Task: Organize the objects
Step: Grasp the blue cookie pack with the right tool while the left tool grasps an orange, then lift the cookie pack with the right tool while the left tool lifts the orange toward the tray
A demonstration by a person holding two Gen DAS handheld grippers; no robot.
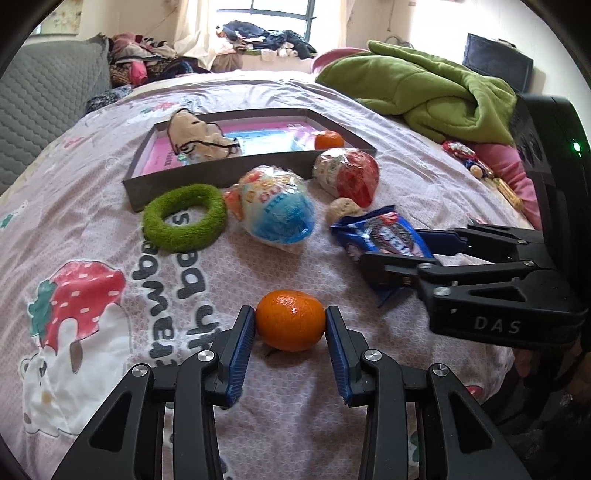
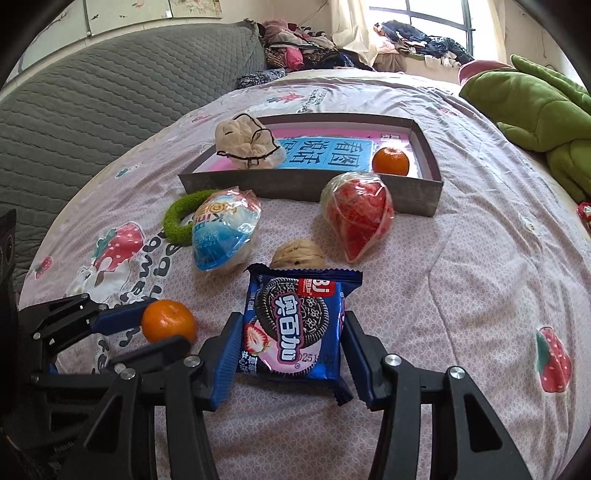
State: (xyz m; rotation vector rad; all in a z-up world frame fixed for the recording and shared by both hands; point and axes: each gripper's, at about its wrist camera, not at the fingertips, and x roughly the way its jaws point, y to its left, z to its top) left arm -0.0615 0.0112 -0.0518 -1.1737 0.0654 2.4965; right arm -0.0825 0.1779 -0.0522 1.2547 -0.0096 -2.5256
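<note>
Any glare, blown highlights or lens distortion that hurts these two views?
Left wrist: window blown out, small glint on the held orange, bed edges bowed by fisheye. Right wrist: window overexposed, cookie pack sharp and readable, dark vignette in the corners.

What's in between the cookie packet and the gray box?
A walnut sits just past the cookie packet, then the red wrapped egg lies against the gray box. The right wrist view shows it best.

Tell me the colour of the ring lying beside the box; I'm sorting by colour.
The ring is green and fuzzy, clearest in the left wrist view.
</note>
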